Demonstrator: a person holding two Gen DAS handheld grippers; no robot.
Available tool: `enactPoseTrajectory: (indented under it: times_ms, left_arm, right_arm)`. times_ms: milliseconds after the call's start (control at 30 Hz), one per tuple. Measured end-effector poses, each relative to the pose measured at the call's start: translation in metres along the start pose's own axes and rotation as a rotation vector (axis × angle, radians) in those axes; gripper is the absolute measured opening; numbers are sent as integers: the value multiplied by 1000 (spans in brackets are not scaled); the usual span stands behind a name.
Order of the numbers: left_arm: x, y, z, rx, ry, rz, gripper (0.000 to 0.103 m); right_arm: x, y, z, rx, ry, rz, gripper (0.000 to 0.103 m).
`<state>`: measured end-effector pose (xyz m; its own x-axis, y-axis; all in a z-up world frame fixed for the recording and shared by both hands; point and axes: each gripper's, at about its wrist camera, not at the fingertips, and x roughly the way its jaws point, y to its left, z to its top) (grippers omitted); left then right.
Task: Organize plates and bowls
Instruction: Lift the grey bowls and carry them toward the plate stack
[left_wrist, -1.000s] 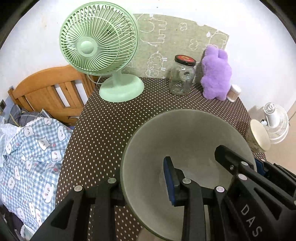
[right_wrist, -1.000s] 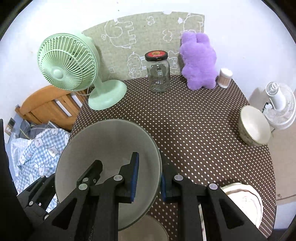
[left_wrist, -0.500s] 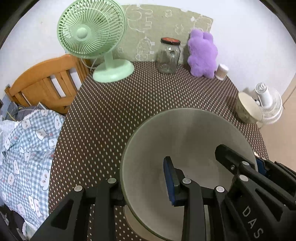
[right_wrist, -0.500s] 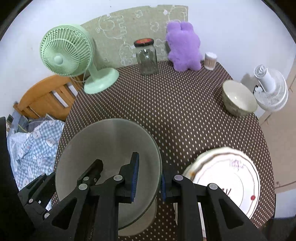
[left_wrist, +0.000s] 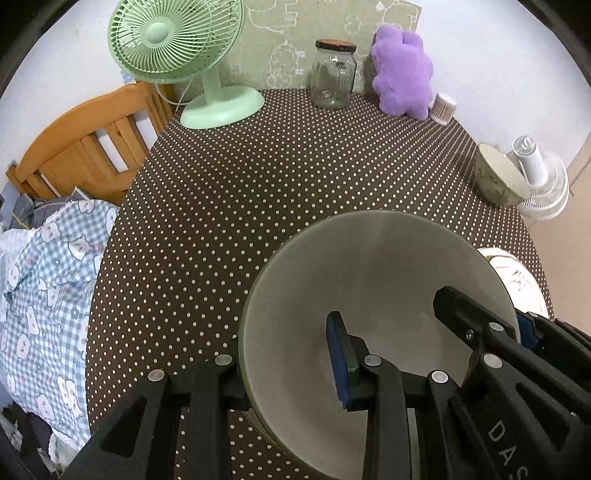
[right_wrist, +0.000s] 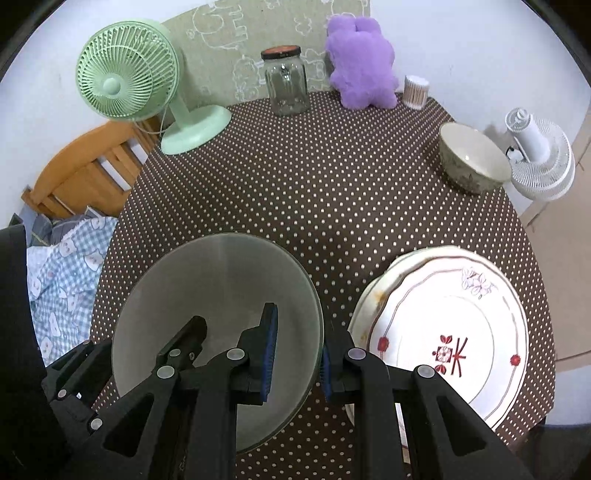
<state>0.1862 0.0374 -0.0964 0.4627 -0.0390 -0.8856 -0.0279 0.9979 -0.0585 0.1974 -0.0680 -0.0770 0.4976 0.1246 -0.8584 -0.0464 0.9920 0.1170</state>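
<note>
both grippers, left (left_wrist: 284, 354) and right (right_wrist: 295, 350), jaws clamped on opposite rims of grey bowl (right_wrist: 221, 280), held over near edge of bench (right_wrist: 332, 184). plates (right_wrist: 443, 325) just right, small bowl (right_wrist: 472, 162) far right.

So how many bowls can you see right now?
2. The big grey-green bowl is held at its rim by both grippers at the near side; the small cream bowl sits at the table's far right edge. Others may be hidden underneath.

Both wrist cams look steeply down, close over the table (left_wrist: 295, 192), sharing the grey bowl (right_wrist: 221, 280).
</note>
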Motion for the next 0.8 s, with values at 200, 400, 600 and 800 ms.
enactPoseTrajectory:
  times_ms: [200,400,600,800]
  left_arm:
    - [5,1,-5,7,21,20,29]
    - [6,0,-7,3,27,35,29]
    - [3,-5,-9,41,34,74,29]
    - [2,-12,-8,67,37,123,31]
  right_arm:
    - [8,-1,-7,6,30,14,23]
    - [12,2,-8,1,36,28,23]
    - [13,1,-11,4,58,51,23]
    - [14,-5,-13,16,65,71,18]
